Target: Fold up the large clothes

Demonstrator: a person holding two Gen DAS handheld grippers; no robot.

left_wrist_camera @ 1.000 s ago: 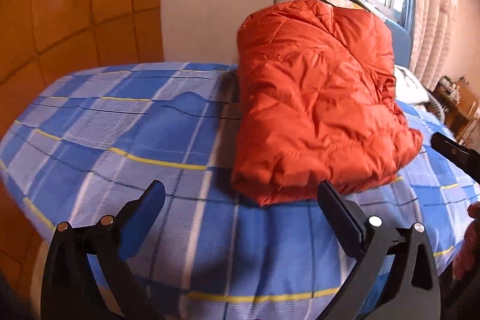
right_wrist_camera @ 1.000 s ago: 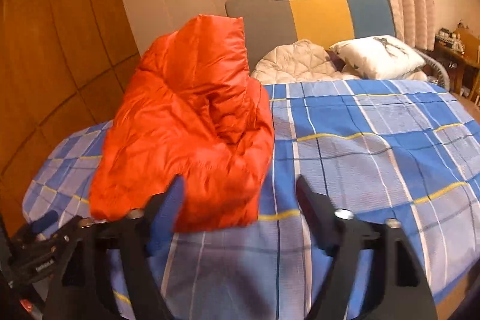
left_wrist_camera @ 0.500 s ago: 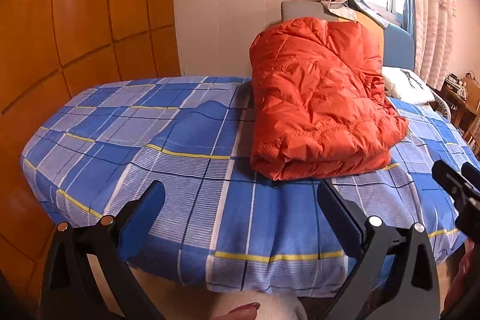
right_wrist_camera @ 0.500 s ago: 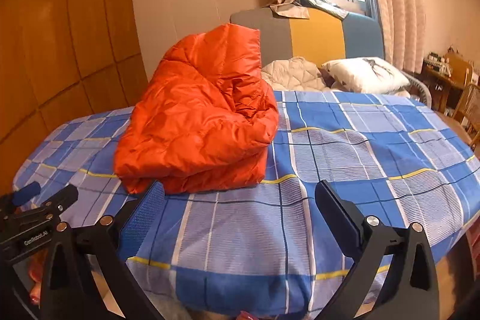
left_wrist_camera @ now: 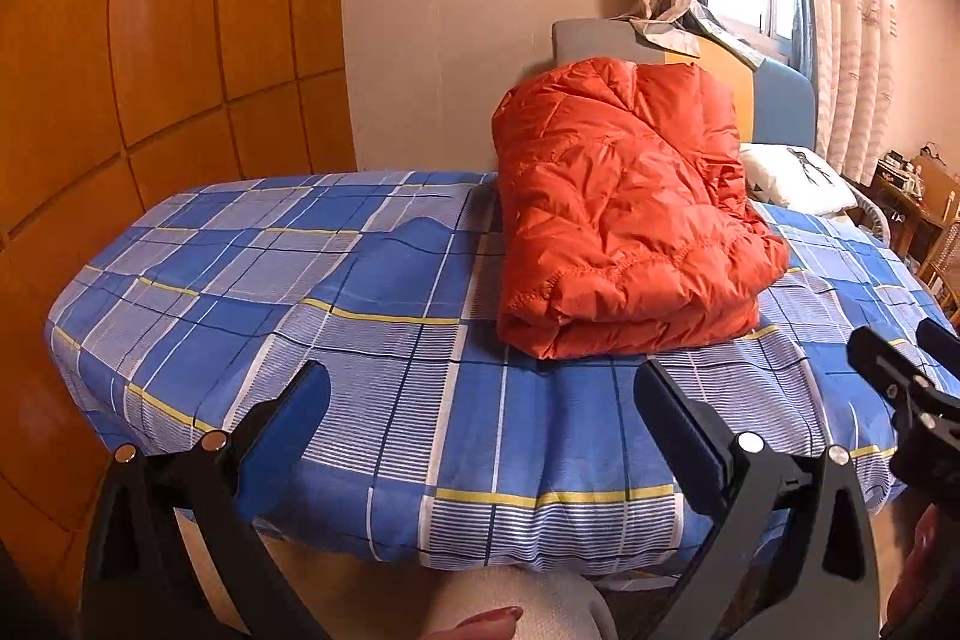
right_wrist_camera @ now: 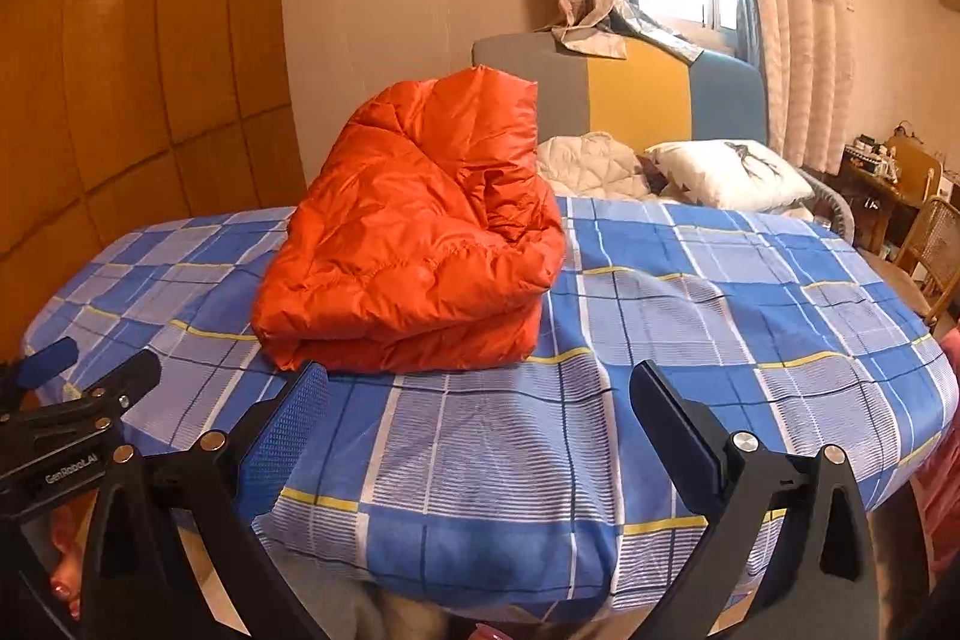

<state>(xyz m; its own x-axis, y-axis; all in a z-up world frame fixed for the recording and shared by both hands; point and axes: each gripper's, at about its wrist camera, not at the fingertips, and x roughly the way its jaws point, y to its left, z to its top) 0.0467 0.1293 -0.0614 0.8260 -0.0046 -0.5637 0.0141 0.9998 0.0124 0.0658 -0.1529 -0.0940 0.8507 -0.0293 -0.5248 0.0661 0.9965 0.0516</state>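
Note:
An orange puffer jacket [left_wrist_camera: 624,220] lies folded in a thick bundle on the bed with the blue plaid sheet [left_wrist_camera: 360,280]. It also shows in the right wrist view [right_wrist_camera: 414,244]. My left gripper [left_wrist_camera: 480,400] is open and empty, held back over the bed's near edge, short of the jacket. My right gripper [right_wrist_camera: 480,400] is open and empty too, near the front edge, just to the right of the jacket's near fold. Each gripper shows at the side of the other's view.
A wooden panelled wall [left_wrist_camera: 150,40] runs along the left. A headboard [right_wrist_camera: 636,94], a white pillow [right_wrist_camera: 732,175] and a beige quilt [right_wrist_camera: 591,166] lie at the far end. A desk and wicker chair [right_wrist_camera: 936,244] stand at the right, under curtains [right_wrist_camera: 798,10].
Both grippers have pulled back and away from the jacket towards the bed's near edge. The jacket stays folded on the bed and looks smaller and farther off.

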